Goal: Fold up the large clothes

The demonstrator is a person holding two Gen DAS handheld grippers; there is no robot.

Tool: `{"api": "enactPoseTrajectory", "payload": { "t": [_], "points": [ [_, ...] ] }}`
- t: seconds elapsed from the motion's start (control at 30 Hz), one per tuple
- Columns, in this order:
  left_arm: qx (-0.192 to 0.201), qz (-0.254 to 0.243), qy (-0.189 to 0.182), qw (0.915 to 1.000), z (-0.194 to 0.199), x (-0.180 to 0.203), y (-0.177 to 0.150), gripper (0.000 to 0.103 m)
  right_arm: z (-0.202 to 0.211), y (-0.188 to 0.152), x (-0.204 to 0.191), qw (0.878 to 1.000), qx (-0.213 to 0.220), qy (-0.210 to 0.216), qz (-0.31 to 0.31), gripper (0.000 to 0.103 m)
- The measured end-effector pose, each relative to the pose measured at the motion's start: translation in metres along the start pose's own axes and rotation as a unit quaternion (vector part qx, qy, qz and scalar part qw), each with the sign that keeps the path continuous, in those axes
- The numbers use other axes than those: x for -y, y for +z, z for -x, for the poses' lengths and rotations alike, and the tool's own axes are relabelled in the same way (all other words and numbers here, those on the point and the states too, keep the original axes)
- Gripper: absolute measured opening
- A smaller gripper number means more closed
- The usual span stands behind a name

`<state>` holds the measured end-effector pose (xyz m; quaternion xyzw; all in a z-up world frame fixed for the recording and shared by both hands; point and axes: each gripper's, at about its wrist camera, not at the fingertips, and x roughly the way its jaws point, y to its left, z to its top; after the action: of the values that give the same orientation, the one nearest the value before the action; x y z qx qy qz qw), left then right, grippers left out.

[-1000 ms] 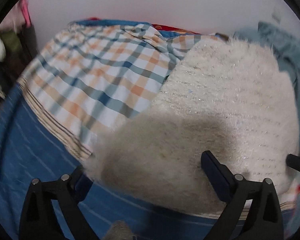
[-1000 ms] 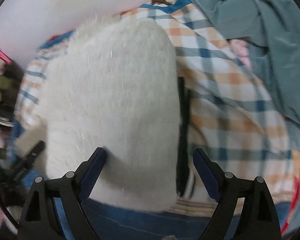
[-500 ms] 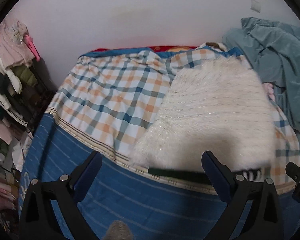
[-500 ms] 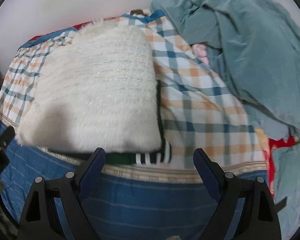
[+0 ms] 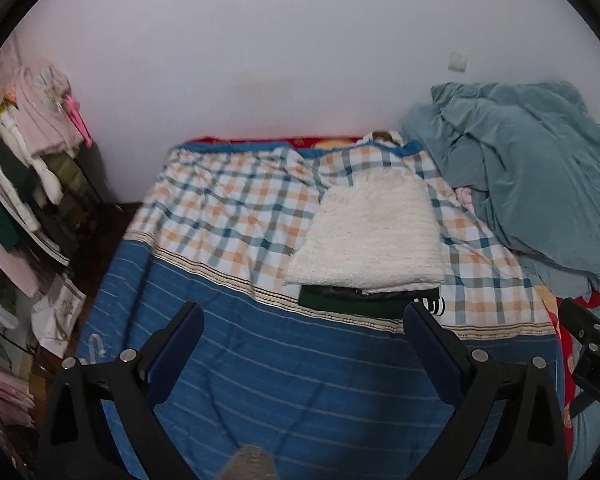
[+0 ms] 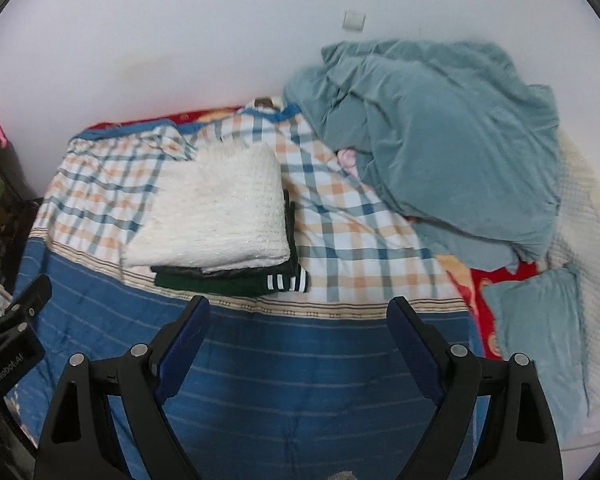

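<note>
- Two grippers hang above the near, blue-striped part of the bedspread (image 5: 300, 372), neither touching any cloth.
- At far left in the left wrist view, a clothes rack (image 5: 24, 184) crowded with garments stands beside the bed.
- The left gripper (image 5: 303, 326) has its jaws spread wide with nothing between them.
- Just beyond it, a folded fluffy white sweater (image 5: 370, 232) lies flat on the checked part of the bedspread, stacked on a folded dark green garment (image 6: 216, 284) with white-striped cuffs showing at the right end.
- The right gripper (image 6: 299, 318) also has its jaws wide apart and empty, near the stack's front edge.
- To the right, a crumpled teal blanket (image 6: 440, 144) is heaped against the wall, well apart from the stack.
- A teal pillow (image 6: 540, 328) lies at far right.
</note>
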<state>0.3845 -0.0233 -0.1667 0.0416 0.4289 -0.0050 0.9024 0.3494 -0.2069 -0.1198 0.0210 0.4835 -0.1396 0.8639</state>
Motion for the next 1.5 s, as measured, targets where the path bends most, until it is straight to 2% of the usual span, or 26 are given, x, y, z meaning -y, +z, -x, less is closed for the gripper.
{"api": "enactPoseTrajectory", "payload": {
  "t": [0.23, 0.47, 0.63, 0.67, 0.77, 0.97, 1.5],
  "points": [
    [0.031, 0.002, -0.012, 0.9994, 0.098, -0.013, -0.018, 0.102, 0.126, -0.032, 0.017, 0.999, 0.046, 0.002, -0.001, 0.091],
    [0.057, 0.011, -0.018, 0.9981, 0.158, -0.026, -0.034, 0.102, 0.220, -0.064, 0.033, 0.996, 0.086, 0.006, -0.004, 0.091],
    [0.083, 0.011, -0.013, 0.9964, 0.189, -0.032, -0.042, 0.102, 0.267, -0.081, 0.039, 0.994, 0.106, 0.008, 0.003, 0.093],
    [0.088, 0.012, -0.015, 0.9959, 0.195, -0.034, -0.044, 0.102, 0.274, -0.084, 0.040, 0.994, 0.108, 0.008, 0.005, 0.096],
    [0.093, 0.011, -0.024, 0.9953, 0.207, -0.038, -0.048, 0.103, 0.293, -0.094, 0.041, 0.992, 0.122, 0.009, 0.003, 0.097],
    [0.104, 0.017, -0.016, 0.9943, 0.219, -0.042, -0.055, 0.103, 0.317, -0.104, 0.046, 0.990, 0.141, 0.021, 0.000, 0.099],
    [0.119, 0.019, -0.011, 0.9926, 0.242, -0.044, -0.065, 0.103, 0.340, -0.120, 0.049, 0.988, 0.149, 0.031, -0.005, 0.100]
  ]
}}
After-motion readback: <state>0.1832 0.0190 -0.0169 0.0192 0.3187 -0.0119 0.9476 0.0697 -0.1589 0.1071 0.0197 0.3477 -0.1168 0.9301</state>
